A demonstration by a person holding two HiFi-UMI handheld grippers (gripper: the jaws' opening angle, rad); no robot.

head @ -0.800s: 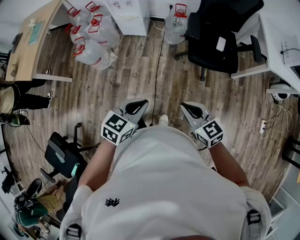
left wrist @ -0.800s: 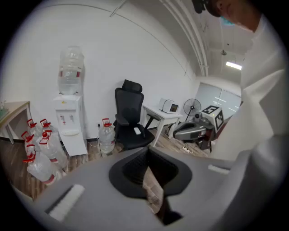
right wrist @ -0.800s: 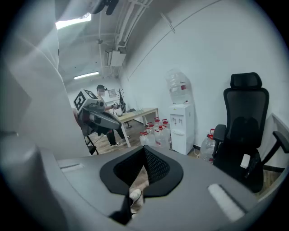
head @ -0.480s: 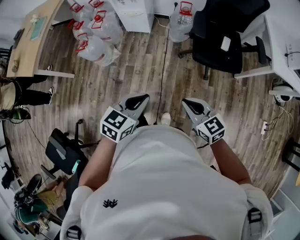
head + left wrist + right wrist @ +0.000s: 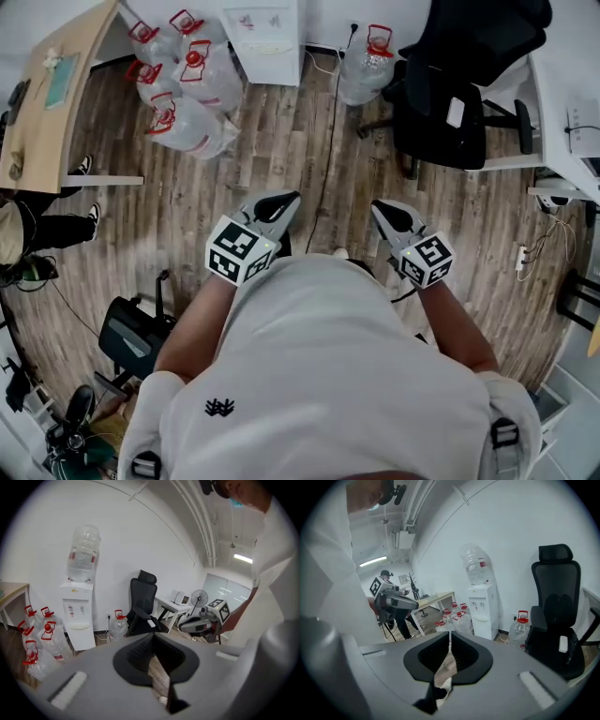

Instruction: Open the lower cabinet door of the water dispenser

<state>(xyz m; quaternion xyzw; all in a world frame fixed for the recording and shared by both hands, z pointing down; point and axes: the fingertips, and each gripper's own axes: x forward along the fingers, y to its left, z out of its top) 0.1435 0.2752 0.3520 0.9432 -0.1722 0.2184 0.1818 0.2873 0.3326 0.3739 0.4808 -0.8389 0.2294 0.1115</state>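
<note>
A person is standing well apart from the water dispenser (image 5: 265, 28), holding two empty grippers out in front.

The left gripper (image 5: 286, 199) and right gripper (image 5: 380, 206) are pointing side by side toward 12 o'clock and slightly downward over the wooden floor (image 5: 281, 150). Each pair of fingers is pressing together at the tips with nothing between them. The white dispenser is standing against the wall at 12 o'clock, an upturned bottle (image 5: 83, 552) sitting on top. Its lower cabinet door (image 5: 83, 638) is sitting shut and untouched. A cluster of water jugs (image 5: 187, 84) is lying at 11 o'clock, a single jug (image 5: 367, 66) is standing just right of the dispenser, and a black office chair (image 5: 450, 84) is sitting at 1 o'clock.
</note>
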